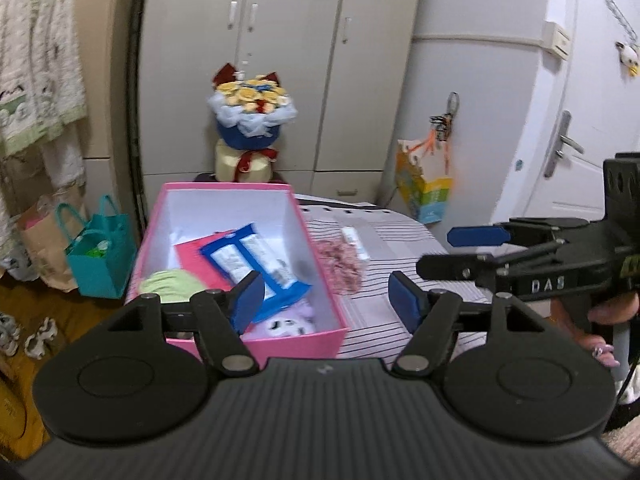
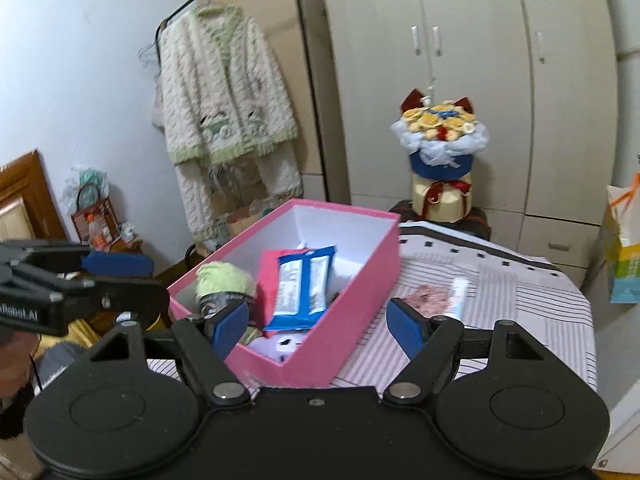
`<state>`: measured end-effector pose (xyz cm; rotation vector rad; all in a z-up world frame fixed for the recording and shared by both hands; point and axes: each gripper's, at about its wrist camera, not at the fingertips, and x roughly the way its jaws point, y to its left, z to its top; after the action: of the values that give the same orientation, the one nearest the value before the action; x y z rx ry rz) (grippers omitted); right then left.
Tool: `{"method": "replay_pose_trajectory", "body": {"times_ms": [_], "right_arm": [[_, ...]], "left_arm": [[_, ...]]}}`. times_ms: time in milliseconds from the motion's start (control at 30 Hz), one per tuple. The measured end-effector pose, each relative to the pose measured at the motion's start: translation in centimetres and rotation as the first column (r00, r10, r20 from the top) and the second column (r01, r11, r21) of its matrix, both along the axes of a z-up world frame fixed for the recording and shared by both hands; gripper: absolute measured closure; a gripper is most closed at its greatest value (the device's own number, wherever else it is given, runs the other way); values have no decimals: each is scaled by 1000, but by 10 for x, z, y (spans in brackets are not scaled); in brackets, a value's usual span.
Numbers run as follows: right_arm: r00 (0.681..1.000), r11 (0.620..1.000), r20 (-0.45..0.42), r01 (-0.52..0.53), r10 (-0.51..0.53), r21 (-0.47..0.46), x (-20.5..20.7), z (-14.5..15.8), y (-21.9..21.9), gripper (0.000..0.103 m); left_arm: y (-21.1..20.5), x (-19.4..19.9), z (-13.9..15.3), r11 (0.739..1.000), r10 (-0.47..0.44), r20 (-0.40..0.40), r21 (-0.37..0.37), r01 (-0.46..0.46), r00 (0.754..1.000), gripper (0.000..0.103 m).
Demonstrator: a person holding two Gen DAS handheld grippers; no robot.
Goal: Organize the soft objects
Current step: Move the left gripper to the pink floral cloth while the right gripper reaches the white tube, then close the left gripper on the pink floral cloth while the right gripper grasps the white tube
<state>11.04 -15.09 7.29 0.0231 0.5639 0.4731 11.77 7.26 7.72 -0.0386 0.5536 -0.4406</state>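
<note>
Left wrist: pink box [image 1: 256, 344] nr table edge [image 1: 400, 344]

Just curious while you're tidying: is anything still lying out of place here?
Yes. A pink fluffy item and a small white tube lie loose on the striped cloth beside the pink box, while the other soft things are already inside it. Nothing looks spilled or damaged.
</note>
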Motion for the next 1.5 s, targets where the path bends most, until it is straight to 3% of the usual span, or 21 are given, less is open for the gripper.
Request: {"method": "replay_pose_trajectory", "body": {"times_ms": [233,400,567,833,1067,1333,1500], "right_arm": [[998,998,-10,66,-66,-14,9,-5,-38,23],[995,995,-7,98,-98,-6,23,-13,-63,24],[995,995,-23,94,-94,19,47,-28,-83,46],[995,997,-87,58,-54,49,104,-58,-96,63],[986,998,-164,33,-24,50,155,-85,-90,63],[971,995,-237,63,-43,78,197,-114,-87,63],[958,993,-281,78,-50,90,220,-133,-88,62]], "left_arm": [[-50,6,-13,998,-54,18,31,53,998,35],[-84,19,-30,999,-22,31,27,21,999,35],[-114,39,-47,999,-1,44,34,-1,999,36],[-155,79,-87,992,43,55,119,-50,998,38],[-177,117,-127,973,110,28,200,-114,994,46],[-196,151,-153,945,196,33,261,-198,980,50],[-199,161,-164,943,190,39,271,-193,981,55]]}}
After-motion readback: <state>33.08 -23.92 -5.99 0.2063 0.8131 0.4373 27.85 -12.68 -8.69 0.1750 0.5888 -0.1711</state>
